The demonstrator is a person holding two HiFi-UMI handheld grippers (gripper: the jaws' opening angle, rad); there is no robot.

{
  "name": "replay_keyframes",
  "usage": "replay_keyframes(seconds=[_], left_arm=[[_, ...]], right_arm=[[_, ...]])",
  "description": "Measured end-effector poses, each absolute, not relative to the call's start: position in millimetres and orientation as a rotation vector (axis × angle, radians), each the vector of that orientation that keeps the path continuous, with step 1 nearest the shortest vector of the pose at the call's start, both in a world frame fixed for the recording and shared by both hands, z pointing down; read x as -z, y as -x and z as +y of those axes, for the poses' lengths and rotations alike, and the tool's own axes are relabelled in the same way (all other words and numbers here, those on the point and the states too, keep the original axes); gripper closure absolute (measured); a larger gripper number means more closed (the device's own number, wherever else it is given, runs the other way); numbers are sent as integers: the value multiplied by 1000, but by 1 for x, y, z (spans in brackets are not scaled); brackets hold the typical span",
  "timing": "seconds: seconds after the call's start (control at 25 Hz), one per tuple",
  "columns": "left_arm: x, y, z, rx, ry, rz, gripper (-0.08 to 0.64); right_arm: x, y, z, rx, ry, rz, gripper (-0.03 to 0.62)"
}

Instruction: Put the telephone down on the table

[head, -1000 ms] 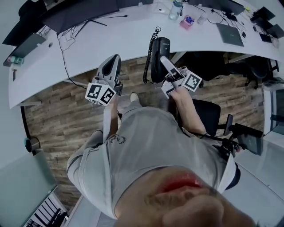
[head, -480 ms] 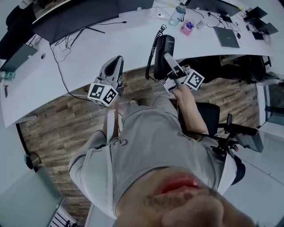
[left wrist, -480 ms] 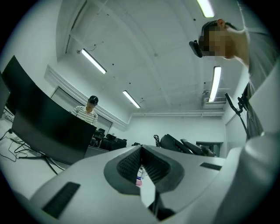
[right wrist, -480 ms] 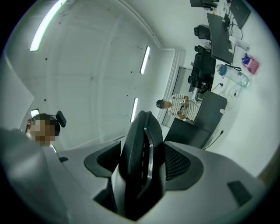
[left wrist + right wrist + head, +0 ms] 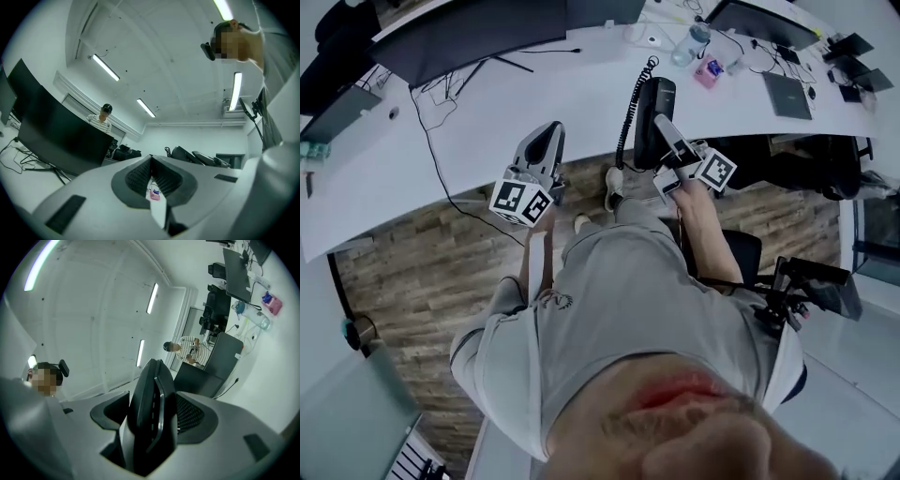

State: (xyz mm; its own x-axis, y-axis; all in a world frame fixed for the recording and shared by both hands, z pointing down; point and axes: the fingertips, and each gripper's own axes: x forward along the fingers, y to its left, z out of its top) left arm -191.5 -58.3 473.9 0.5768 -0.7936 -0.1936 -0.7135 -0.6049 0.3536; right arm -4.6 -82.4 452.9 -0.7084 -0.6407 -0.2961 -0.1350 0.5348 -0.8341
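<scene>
We hold the telephone [image 5: 654, 105] between the jaws of the right hand-held gripper [image 5: 664, 127], over the near edge of the desk [image 5: 487, 122]. Its coiled cord [image 5: 629, 98] runs back across the desktop, and the left hand-held gripper [image 5: 550, 129] hangs well to its left at the same edge. At the back of the desk a monitor [image 5: 478, 33] stands to the left, and a bottle [image 5: 697, 42] and a laptop [image 5: 787, 94] sit to the telephone's right.

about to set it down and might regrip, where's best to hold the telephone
Mid-body, across its thin dimension, from the near side, as the right hand-held gripper does: the telephone is a long slim slab, and the coiled cord hangs along its left edge.
</scene>
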Motion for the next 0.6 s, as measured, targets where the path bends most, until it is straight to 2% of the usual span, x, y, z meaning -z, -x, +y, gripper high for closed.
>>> replay_keyframes(seconds=[0.36,0.6], left_arm=[[-473,238,-99,422,-2474,-1490,549],[-442,227,-169,368,-2504,-1581,551]], right_arm=[[-476,50,-154,1238,458,2175,273],[-473,58,-227,1270,359,2156,273]])
